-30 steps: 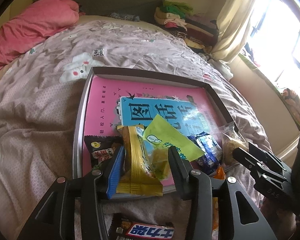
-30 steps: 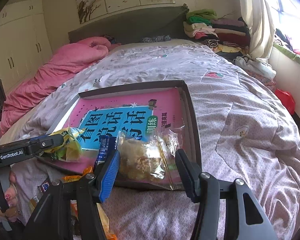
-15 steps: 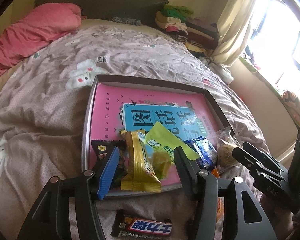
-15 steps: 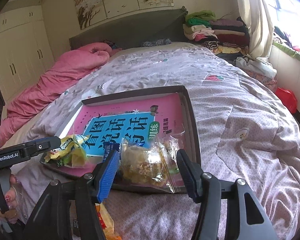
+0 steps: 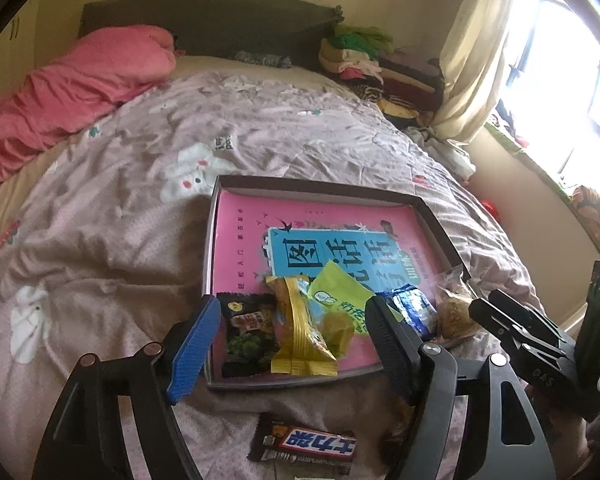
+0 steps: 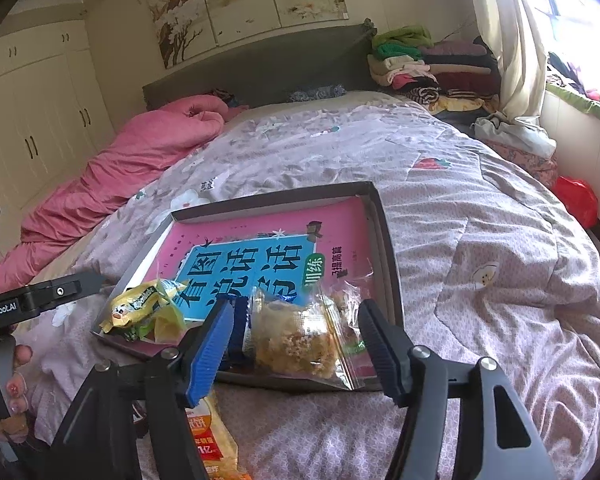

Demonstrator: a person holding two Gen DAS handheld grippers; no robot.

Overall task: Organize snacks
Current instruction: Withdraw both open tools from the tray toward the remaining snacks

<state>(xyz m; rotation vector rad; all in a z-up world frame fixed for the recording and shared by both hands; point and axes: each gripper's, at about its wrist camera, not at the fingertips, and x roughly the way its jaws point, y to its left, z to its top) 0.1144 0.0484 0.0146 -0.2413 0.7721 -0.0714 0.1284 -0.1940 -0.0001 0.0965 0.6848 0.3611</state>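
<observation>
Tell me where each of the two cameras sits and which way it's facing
Left wrist: on the left tool, angled down at the tray on the bed; its jaws have just opened; the right tool shows at right.
Right wrist: on the right tool, facing tray and headboard; jaws just opened around the crisp bag; left tool and fingers show at left.
Shared: tray, pink book, snacks.

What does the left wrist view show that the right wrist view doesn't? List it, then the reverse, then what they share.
Only the left wrist view: a dark chocolate bar on the quilt outside the tray and a black snack packet inside it. Only the right wrist view: an orange packet on the quilt and white wardrobes. Both: the tray, the pink book, the clear bag of puffed snack, and both the left gripper and the right gripper, which have just been opening, nothing gripped.
</observation>
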